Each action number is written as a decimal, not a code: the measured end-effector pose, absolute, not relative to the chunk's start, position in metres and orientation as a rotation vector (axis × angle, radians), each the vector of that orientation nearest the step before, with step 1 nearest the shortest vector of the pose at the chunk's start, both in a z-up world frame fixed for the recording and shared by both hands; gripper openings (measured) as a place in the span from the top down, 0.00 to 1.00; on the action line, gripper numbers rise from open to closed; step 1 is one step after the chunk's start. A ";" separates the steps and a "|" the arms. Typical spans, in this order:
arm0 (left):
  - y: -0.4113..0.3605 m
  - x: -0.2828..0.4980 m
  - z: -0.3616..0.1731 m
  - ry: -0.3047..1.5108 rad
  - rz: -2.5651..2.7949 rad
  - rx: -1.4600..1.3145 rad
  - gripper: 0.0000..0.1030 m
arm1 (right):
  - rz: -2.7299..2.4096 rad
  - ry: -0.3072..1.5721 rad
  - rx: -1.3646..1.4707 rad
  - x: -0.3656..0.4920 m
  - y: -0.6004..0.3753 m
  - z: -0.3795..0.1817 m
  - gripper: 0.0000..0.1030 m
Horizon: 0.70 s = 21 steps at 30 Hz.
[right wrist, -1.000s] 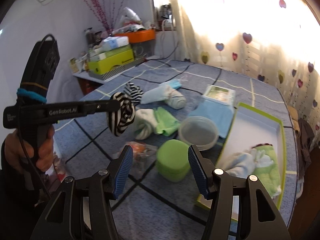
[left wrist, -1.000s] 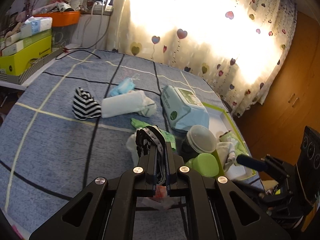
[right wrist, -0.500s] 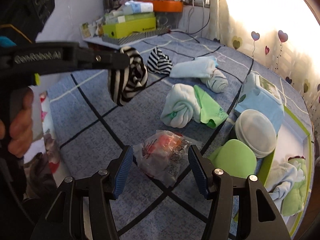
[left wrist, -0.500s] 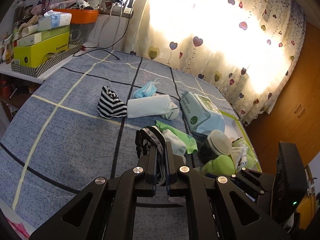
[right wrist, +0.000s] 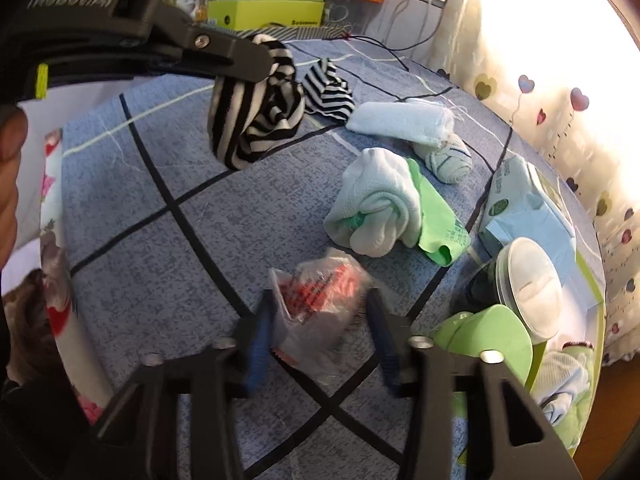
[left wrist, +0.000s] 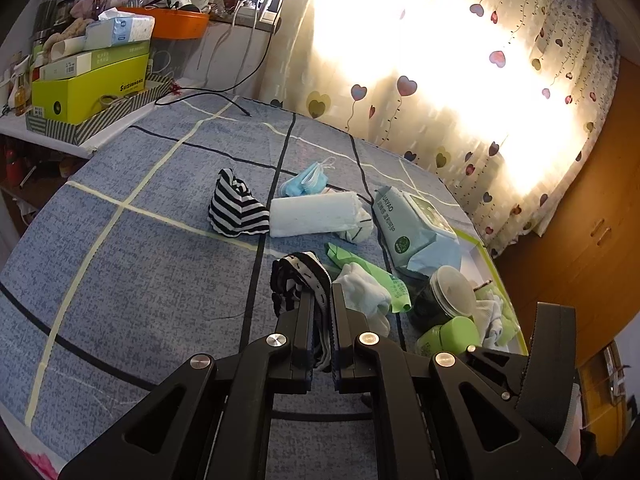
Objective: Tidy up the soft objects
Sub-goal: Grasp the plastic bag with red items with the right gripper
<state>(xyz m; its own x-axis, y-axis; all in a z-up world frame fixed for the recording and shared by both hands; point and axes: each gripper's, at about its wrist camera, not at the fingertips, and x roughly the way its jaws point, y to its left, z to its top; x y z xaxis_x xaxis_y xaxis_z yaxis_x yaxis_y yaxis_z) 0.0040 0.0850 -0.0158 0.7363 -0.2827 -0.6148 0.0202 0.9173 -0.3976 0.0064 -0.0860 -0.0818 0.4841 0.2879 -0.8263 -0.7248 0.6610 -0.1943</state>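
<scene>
A black-and-white striped sock (left wrist: 298,280) is held clamped between the narrowly set jaws of the left gripper (left wrist: 320,300) and is seen hanging clear above the blue checked bed cover (left wrist: 140,272) in the right wrist view. A crumpled clear plastic packet with red print (right wrist: 320,300) lies on the cover between the jaws of the right gripper (right wrist: 320,312), which have just been closing; the blue pads are blurred, and whether they press on the packet cannot be told. Beyond the packet a rolled white sock (right wrist: 376,208) rests on a green bag (right wrist: 436,224). Farther off, a second striped sock (right wrist: 328,92), a folded pale-blue cloth (right wrist: 400,122) and a small rolled sock with thin stripes (right wrist: 448,158) are laid near one another. A blue face mask (left wrist: 306,180) is visible only in the left wrist view. A pack of wet wipes (right wrist: 524,208), a clear-lidded dark jar (right wrist: 528,284) and a green container (right wrist: 488,336) stand close together beside a green-rimmed tray (right wrist: 588,268), in which pale socks (right wrist: 564,380) are partly cut off by the frame edge. Part of a hand (right wrist: 10,184) is seen at the left edge, and the packet's lettering is not legible.
</scene>
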 end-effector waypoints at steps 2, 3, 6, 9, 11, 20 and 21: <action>0.085 0.004 -0.016 0.728 -0.172 -0.384 0.94 | 0.655 0.850 -0.589 0.006 -0.085 -0.082 0.68; 0.086 0.004 -0.016 0.728 -0.173 -0.386 0.94 | 0.658 0.846 -0.589 0.006 -0.085 -0.081 0.70; 0.086 0.002 -0.014 0.720 -0.170 -0.386 0.94 | 0.671 0.830 -0.576 0.003 -0.086 -0.076 0.76; 0.086 0.000 -0.010 0.709 -0.169 -0.384 0.94 | 0.690 0.801 -0.544 -0.001 -0.089 -0.064 0.76; 0.085 -0.002 -0.008 0.703 -0.169 -0.380 0.94 | 0.704 0.776 -0.517 -0.003 -0.092 -0.054 0.76; 0.072 -0.006 0.006 0.682 -0.183 -0.349 0.94 | 0.740 0.668 -0.372 -0.009 -0.118 -0.009 0.76; 0.070 -0.005 0.008 0.681 -0.186 -0.345 0.94 | 0.737 0.659 -0.357 -0.008 -0.122 -0.005 0.76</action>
<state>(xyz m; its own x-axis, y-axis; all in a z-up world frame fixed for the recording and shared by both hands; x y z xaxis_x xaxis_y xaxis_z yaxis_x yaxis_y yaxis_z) -0.0053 0.0698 0.0075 0.7633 -0.2793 -0.5825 0.0560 0.9269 -0.3710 -0.0084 -0.1222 -0.0050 0.5546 0.5011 -0.6643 -0.7158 0.6944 -0.0737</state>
